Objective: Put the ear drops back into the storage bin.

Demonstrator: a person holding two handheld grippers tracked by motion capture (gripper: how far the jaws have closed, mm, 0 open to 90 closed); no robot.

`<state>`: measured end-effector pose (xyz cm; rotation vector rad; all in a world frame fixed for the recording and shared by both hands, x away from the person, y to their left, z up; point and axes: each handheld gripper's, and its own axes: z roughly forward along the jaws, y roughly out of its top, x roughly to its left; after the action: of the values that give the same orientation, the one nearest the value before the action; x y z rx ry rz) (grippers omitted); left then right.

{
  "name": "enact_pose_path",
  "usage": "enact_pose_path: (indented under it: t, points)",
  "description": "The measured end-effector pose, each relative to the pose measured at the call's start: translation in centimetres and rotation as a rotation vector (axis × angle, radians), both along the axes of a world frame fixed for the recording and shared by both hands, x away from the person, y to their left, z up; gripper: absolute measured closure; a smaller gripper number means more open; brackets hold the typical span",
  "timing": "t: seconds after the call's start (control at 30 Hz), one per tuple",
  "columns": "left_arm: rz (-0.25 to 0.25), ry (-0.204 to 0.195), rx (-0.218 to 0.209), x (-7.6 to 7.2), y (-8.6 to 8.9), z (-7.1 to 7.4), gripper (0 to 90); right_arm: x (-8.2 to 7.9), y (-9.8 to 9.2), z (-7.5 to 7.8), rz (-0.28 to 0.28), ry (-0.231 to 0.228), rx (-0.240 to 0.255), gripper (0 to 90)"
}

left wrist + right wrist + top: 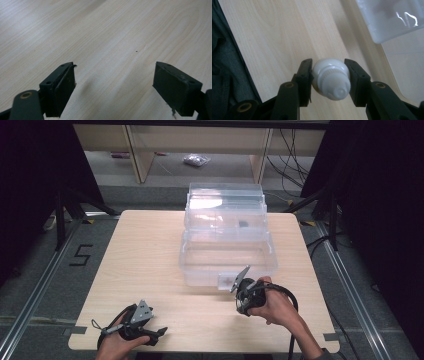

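- Pale wood-grain laminate covered the desk (150, 250), a flat top with rounded corners, smooth and matte.
- 1 clear plastic storage box (227, 252) sat toward the far edge, right of centre, its lid (225, 202) swung back past the far edge; the walls were glossy and see-through, with a small dark item inside that was too small to tell.
- Just in front of the box's near wall, the right gripper (329, 75) was clamped on a white tube (330, 77); both black jaws pressed the tube's shoulder, with its ribbed round cap pointing back at the camera.
- From above, the right gripper (248, 292) was held above the desk near the near edge, right of centre, in the person's right hand (277, 307), grey plate tilted up toward the box.
- A corner of the box (389, 20) showed frosted and blurred in the right gripper view.
- Near the near-left corner, the left gripper (137, 322) rested low over the desk in the left hand (116, 345).
- Its 2 jaws stood wide apart with nothing between them, bare wood (112, 50) showing in the gap; the pads (175, 90) were flat, rectangular and dull black.
- Dark grey floor (45, 270) with a "5" marked in tape (80, 255) lay off the left edge.
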<state>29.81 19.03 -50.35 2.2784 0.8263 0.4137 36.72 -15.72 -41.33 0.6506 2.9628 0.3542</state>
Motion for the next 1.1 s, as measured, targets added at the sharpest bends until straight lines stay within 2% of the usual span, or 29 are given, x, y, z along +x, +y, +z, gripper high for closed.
enact_pose_path:
  t: [0.13,0.23,0.27,0.4,0.43,0.47,0.53,0.57,0.63,0.9,0.93,1.0,1.1]
  points:
    - [-0.001,0.0,0.001,0.0,0.0,0.0,17.3,0.3,-0.3,0.9,-0.012,0.001,0.024,60.1]
    - [0.0,0.001,-0.006,0.0,0.0,0.0,17.3,0.5,-0.4,1.6,-0.016,-0.002,0.02,60.1]
    - [-0.001,0.002,-0.003,0.0,0.0,0.0,17.3,0.6,-0.5,2.0,0.001,-0.014,0.012,60.0]
    - [-0.002,0.002,0.0,0.0,0.0,0.0,17.3,0.7,-0.7,3.1,-0.024,-0.017,0.019,60.1]
    - [0.001,0.002,-0.005,0.0,0.0,0.0,17.3,0.9,-0.7,3.5,-0.01,-0.009,0.011,60.1]
    - [0.001,0.003,-0.005,0.0,0.0,0.0,17.3,1.1,-0.9,3.8,-0.004,-0.02,0.009,60.1]
    - [0.002,0.002,-0.007,0.0,0.0,0.0,17.3,1.4,-1.2,4.2,-0.007,-0.026,0.037,60.1]
    - [0.001,0.003,-0.006,0.0,0.0,0.0,17.3,1.5,-1.3,4.6,-0.013,-0.009,0.035,60.0]
    - [0.003,0.004,-0.006,0.0,0.0,0.0,17.3,1.8,-1.7,5.1,0.0,-0.03,0.045,60.1]
    - [0.004,0.003,-0.007,0.0,0.0,0.0,17.3,2.9,-2.7,7.2,-0.045,-0.039,0.046,60.1]
    - [0.004,0.004,-0.006,0.0,0.0,0.0,17.3,3.1,-2.8,7.3,-0.038,-0.041,0.048,60.1]
    - [0.005,0.003,-0.006,0.0,0.0,0.0,17.3,3.5,-2.9,7.7,-0.061,-0.043,0.043,60.1]
    - [0.003,0.003,-0.006,0.0,0.0,0.0,17.3,4.2,-3.1,8.1,-0.067,-0.047,0.036,60.1]
